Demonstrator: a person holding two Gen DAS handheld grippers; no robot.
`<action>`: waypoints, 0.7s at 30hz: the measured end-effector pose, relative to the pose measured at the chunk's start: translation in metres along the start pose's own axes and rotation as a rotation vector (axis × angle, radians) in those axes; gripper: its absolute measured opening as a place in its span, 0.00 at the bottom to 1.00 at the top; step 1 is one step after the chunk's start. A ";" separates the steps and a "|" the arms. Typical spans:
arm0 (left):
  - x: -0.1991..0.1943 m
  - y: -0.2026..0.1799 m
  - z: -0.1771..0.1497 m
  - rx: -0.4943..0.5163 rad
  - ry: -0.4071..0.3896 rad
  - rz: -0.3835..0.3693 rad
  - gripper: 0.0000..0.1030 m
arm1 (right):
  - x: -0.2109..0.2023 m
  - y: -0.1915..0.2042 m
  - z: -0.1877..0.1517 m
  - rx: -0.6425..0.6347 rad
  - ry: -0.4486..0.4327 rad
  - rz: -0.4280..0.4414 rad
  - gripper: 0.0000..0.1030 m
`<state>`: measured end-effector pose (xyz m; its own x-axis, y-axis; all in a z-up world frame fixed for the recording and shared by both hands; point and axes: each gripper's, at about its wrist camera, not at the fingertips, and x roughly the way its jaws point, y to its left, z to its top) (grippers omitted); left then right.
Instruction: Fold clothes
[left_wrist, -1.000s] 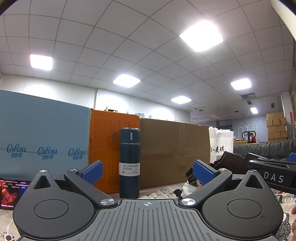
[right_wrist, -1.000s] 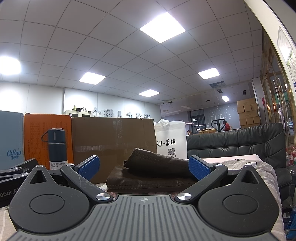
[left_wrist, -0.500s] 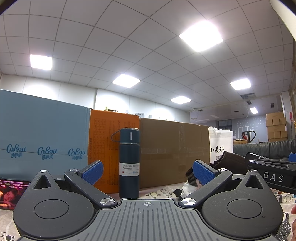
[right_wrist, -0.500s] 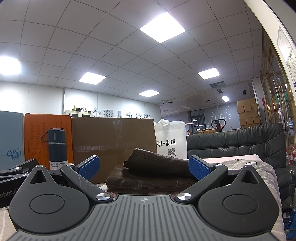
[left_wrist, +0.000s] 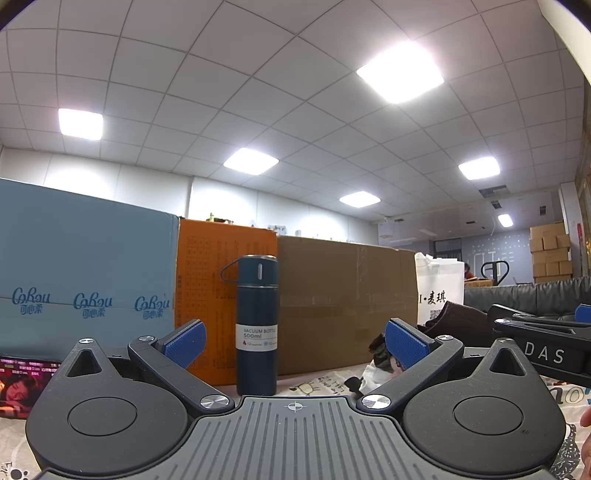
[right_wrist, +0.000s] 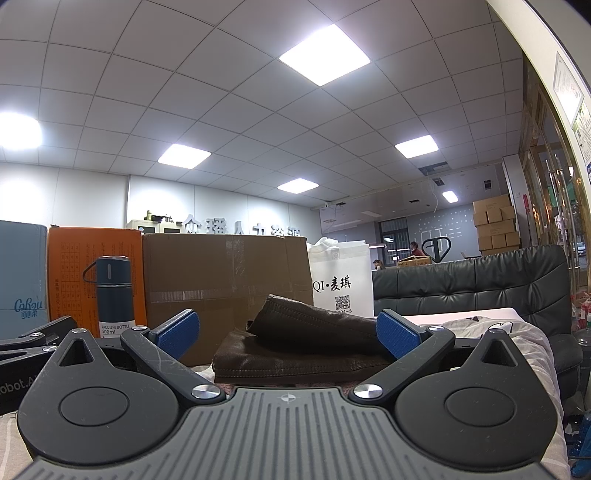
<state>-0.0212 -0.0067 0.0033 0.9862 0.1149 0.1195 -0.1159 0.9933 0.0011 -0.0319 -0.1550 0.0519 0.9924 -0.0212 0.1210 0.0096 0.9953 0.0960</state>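
A dark brown folded garment (right_wrist: 295, 350) lies on the patterned table cover straight ahead of my right gripper (right_wrist: 286, 330), which is open with nothing between its blue pads. The same brown garment (left_wrist: 458, 321) shows at the right in the left wrist view. My left gripper (left_wrist: 295, 338) is open and empty, resting low on the cover and facing a dark blue vacuum bottle (left_wrist: 256, 325). A small black and white piece of cloth (left_wrist: 376, 360) lies near its right pad. A pale crumpled garment (right_wrist: 517, 332) lies to the right.
Blue (left_wrist: 85, 280), orange (left_wrist: 221, 295) and brown cardboard (left_wrist: 347, 299) boxes wall off the table's far side. A white bag (right_wrist: 341, 288) stands behind the brown garment. A black sofa (right_wrist: 472, 288) is at the right. The right gripper's body (left_wrist: 543, 343) shows beside the left one.
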 end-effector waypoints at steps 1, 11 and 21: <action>0.000 0.000 0.000 0.000 0.000 0.000 1.00 | 0.000 0.000 0.000 0.000 0.000 0.000 1.00; 0.000 0.000 0.000 0.000 0.000 -0.001 1.00 | 0.000 0.000 0.000 0.000 0.000 0.000 1.00; 0.000 0.001 0.000 -0.002 0.000 -0.004 1.00 | 0.001 0.000 0.000 0.001 0.000 0.000 1.00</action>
<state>-0.0212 -0.0062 0.0037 0.9867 0.1107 0.1194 -0.1114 0.9938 -0.0008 -0.0308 -0.1552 0.0518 0.9925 -0.0209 0.1208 0.0092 0.9953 0.0967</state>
